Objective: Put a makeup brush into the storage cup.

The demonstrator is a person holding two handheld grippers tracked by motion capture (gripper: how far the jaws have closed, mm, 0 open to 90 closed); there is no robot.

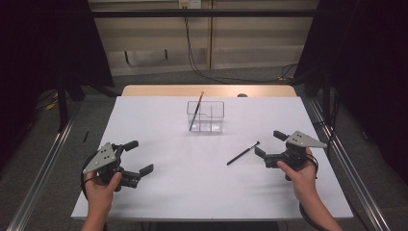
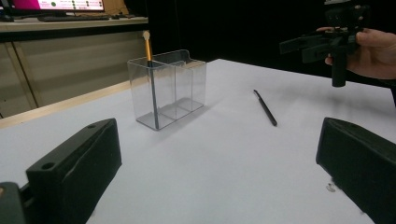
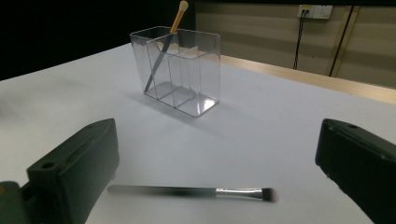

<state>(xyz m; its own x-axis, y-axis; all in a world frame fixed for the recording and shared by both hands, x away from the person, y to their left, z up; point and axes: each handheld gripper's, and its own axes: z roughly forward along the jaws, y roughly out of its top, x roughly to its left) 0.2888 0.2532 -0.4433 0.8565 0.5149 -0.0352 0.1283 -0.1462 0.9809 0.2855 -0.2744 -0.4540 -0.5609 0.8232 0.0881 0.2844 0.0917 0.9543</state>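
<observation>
Both grippers, left [image 1: 136, 157] and right [image 1: 269, 144], are hanging wide open near me, gripping nothing. I'm seeing a thin black brush [image 1: 243, 153] lying flat just left of the right one, its bristles blurring. Farther off, a clear box [image 1: 206, 117] is holding a leaning gold-handled brush [image 1: 197, 109].

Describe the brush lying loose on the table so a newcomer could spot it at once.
Start at the white table and find the clear divided organizer near its far middle. Come toward the person's right gripper; just in front of its open jaws lies a thin black brush with a silver ferrule. Unlike the orange-handled brush standing tilted in the organizer, this one lies flat on the table.
</observation>
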